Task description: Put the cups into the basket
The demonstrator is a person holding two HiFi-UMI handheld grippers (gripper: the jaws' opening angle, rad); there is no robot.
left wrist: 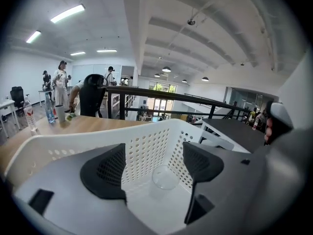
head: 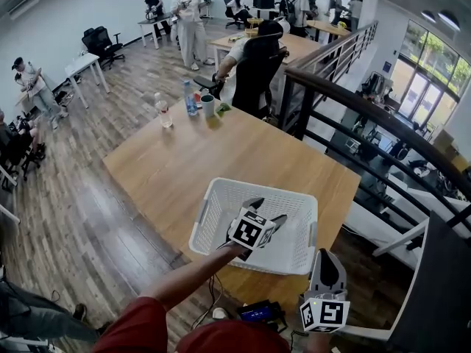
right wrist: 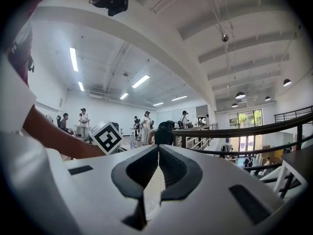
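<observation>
Below left gripper point(left wrist: 154, 163): clear cup point(left wrist: 165, 176) lies on the bottom of the white basket point(left wrist: 146, 141), toward the far corner ahead of the jaws, touching neither jaw.
Left gripper state: jaws spread wide, nothing btwn them. Judged: the spread suits a drop-off, as the cup sits free inside the basket walls.
Left gripper pos.: over basket interior, angled down into it, jaws clear of the perforated walls.
Right gripper point(right wrist: 157, 151) state: jaws pressed together at the tips, no object clamped. A pale perforated patch shows through the gap lower down, prob. basket wall.
Right gripper pos.: held low, just outside the basket's near-right corner, apart from left gripper. Judged: parked out of the way, idle.
Beyond left gripper: two bottles point(head: 163, 111) at counter's far edge, well apart from basket.
Counter point(head: 169, 160): light wood, flat, matte. It carries the basket near the edge closest to both grippers.
Room: open office w/ wood-plank floor point(head: 81, 219). Dark railing point(head: 346, 98) beyond right gripper. White desks, several persons standing or seated in the distance, strip lights overhead.
Task status (judged): one cup in basket; no other cup confirmed near either gripper.
</observation>
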